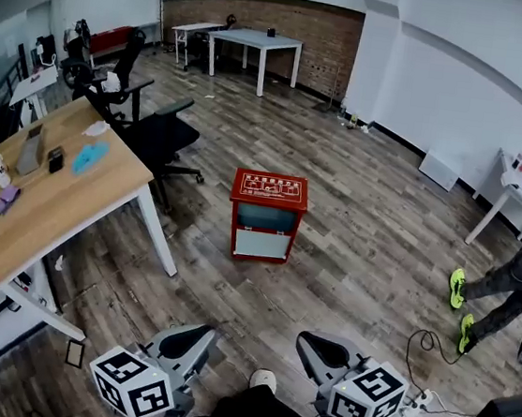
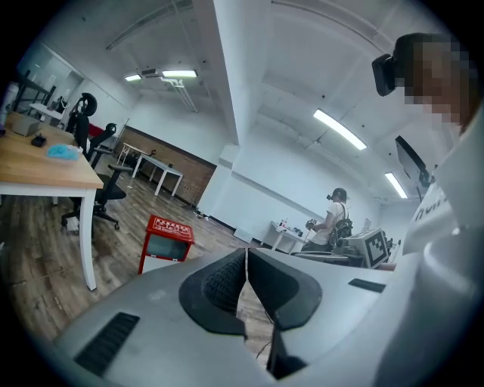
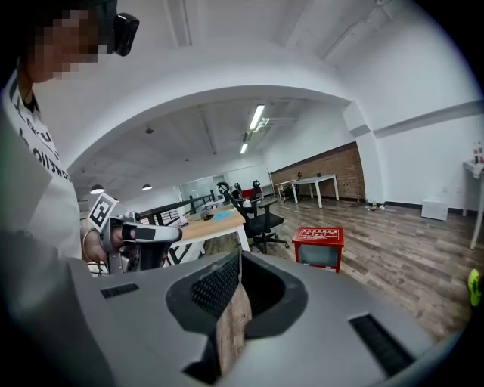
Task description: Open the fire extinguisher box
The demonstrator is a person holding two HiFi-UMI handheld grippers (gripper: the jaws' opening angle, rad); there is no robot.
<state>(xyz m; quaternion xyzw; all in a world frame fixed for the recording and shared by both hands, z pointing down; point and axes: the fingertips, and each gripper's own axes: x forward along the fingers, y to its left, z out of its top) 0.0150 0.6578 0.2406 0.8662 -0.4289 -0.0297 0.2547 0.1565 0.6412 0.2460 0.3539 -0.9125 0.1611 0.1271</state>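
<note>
While the box [image 1: 267, 215] stands lid-down at frame centre, well apart from my left gripper [image 1: 186, 343] and right gripper [image 1: 324, 352], both closed and empty, I should approach its front squarely.

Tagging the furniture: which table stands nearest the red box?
The wooden-topped table, left of the red box. The white tables by the brick wall stand much farther off.

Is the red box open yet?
Not yet. Nothing looks done: the red box sits shut on the floor, lid flat. Right now the left gripper and right gripper are shut, empty, well short of it. Still to do: reach it, open the lid.
</note>
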